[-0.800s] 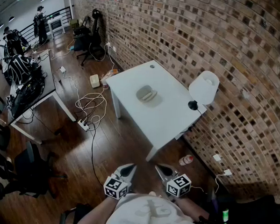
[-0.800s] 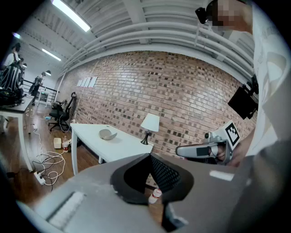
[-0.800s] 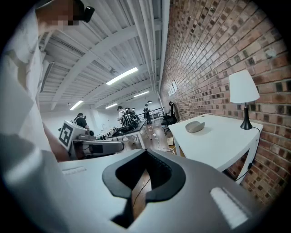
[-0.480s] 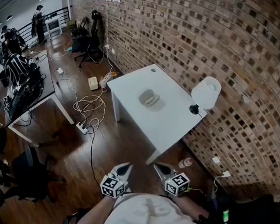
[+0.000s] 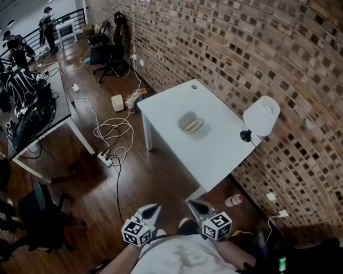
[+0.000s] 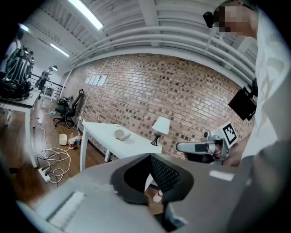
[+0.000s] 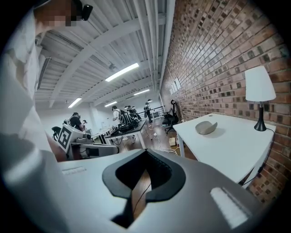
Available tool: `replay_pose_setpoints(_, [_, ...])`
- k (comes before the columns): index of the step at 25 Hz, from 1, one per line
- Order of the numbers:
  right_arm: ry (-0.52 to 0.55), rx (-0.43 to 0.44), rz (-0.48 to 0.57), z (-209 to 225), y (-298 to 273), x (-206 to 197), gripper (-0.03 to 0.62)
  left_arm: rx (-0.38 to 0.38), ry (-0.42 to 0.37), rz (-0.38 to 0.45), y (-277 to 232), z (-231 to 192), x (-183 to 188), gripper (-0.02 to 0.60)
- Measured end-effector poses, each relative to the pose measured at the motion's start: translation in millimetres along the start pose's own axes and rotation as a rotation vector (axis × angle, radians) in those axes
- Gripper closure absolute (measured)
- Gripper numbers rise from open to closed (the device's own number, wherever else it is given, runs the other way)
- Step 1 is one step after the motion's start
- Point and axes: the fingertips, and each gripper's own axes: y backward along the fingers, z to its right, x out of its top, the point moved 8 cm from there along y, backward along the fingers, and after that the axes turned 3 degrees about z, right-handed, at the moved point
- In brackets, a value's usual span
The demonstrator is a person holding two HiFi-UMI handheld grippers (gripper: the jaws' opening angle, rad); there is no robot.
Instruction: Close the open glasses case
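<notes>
One case [image 5: 191, 122]: grey, near the middle of the white bench, its lid seemingly tipped open; nothing touches it.
Bench [image 5: 218, 154]: stands against the brick wall [image 5: 258, 37] and carries only the case and a lamp.
Lamp [image 5: 262, 116]: white shade on a dark stem at the bench's end by the wall, well apart from the case, so it should not hinder the closing.
Left claw [image 5: 154, 208]: pressed together and empty, held close to the person's body, well short of the bench.
Right claw [image 5: 194, 205]: pressed together too, nothing between the jaws, just beside the left.
Why so held: judging by the gap, this is the approach. Both claws are carried low and aimed at the bench, not working.
Next move: reach the bench, then press the lid down.
Floor: a bottle [image 5: 234, 200] by the bench leg and loose cables [image 5: 111, 131]; possible trip risk.
Writing: only square markers on the cubes [image 5: 136, 231]; no brand is legible on the case.
</notes>
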Motion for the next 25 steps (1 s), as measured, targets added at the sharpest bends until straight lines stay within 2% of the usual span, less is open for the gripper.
replay_pose_setpoints(7, [-0.007,0.022,-0.014,27.4,-44.1,-0.2,0.586,-0.021,-0.035,-0.030,-27.6,-25.9,12.5,0.577])
replay_pose_setpoints(14, [0.010,0.078,0.002,66.1,-113.7,36.3,0.586,0.000,-0.071,-0.041,-73.8,-82.5,50.1,0.577])
replay_pose_setpoints(20, [0.000,0.051,0.051,110.9,-158.1,71.9,0.586,-0.032,-0.110,-0.049,-122.5,-120.8,97.5,0.577])
replay_pose_setpoints(25, [-0.046,0.016,0.056,144.3,-173.5,81.8,0.586,-0.050,-0.129,-0.084,-168.2,-145.6,118.1,0.577])
